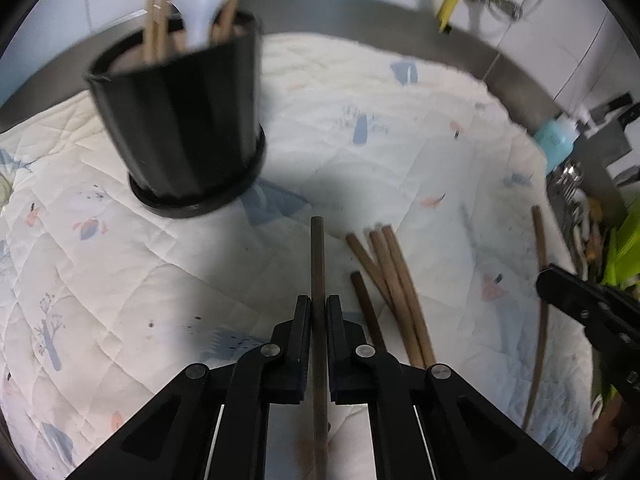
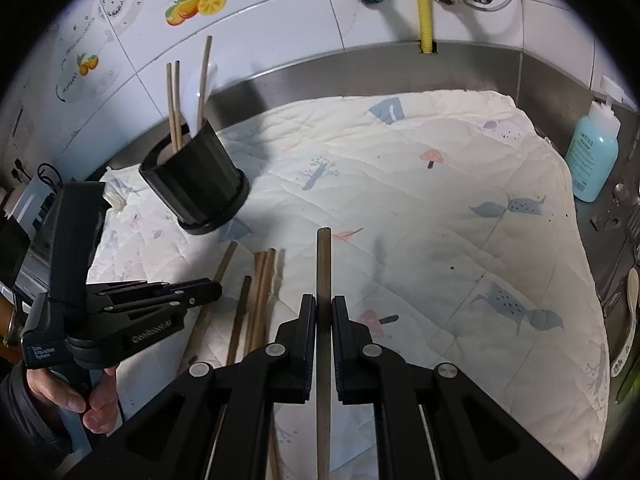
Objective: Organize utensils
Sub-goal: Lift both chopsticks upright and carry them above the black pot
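Each gripper pinches one dark chopstick: the left gripper (image 1: 319, 312) and the right gripper (image 2: 324, 312). Loose chopsticks (image 1: 394, 280) lie between them on the quilted cloth (image 2: 440, 216). The black holder (image 2: 196, 184) stands near the cloth's far left edge, with bare cloth open to the right.

Bright overhead light; soft shadows pool on the quilt (image 2: 400, 184); left view motion-blurred; fisheye edges curve, corners vignetted black.

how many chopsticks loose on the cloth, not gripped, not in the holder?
4 that I can make out: three bunched together and a darker short one beside them, between the two grippers. More may be hidden under the grippers.
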### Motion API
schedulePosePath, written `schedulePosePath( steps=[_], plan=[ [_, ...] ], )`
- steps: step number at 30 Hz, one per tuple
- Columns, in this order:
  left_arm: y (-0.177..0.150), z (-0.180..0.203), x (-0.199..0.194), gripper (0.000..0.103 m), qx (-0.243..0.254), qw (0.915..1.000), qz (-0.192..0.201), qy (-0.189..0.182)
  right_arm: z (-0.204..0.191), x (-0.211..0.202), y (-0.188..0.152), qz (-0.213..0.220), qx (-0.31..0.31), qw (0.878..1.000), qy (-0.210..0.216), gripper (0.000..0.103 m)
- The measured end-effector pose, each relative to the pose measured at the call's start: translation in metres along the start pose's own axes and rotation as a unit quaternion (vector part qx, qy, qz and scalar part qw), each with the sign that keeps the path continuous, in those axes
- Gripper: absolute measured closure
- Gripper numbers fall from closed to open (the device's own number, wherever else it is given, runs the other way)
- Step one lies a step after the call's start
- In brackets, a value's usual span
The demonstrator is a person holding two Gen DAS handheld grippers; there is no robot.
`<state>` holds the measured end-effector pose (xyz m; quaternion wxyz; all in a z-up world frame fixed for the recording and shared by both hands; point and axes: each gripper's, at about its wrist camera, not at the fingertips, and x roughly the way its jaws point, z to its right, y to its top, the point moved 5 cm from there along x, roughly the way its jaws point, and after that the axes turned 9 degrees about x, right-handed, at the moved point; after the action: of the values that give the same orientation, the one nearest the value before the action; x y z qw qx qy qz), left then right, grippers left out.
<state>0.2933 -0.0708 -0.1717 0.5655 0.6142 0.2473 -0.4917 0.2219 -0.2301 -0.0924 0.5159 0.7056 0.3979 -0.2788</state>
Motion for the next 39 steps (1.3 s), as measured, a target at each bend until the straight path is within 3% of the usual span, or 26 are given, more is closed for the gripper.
schedulePosePath(
  steps=[7,16,23,29,39],
  plan=[
    [0.011,-0.014,-0.059,0.096,-0.026,0.9956,0.088,-0.017,-0.018,-0.021,0.012,0.030,-0.009,0.999,0.025,0.093],
    [0.043,-0.034,-0.153,0.096,-0.047,0.9785,0.200,-0.018,-0.054,-0.047,0.042,0.079,-0.036,0.994,0.059,0.093],
    [0.080,-0.060,-0.219,0.096,-0.050,0.9581,0.282,0.004,-0.073,-0.058,0.064,0.112,-0.048,0.990,0.068,0.093],
    [0.115,-0.085,-0.253,0.096,-0.052,0.9389,0.339,0.021,-0.088,-0.060,0.078,0.127,-0.058,0.988,0.067,0.093],
    [0.174,-0.115,-0.248,0.096,-0.033,0.9079,0.413,0.066,-0.111,-0.072,0.094,0.149,-0.071,0.985,0.054,0.093]
  ],
)
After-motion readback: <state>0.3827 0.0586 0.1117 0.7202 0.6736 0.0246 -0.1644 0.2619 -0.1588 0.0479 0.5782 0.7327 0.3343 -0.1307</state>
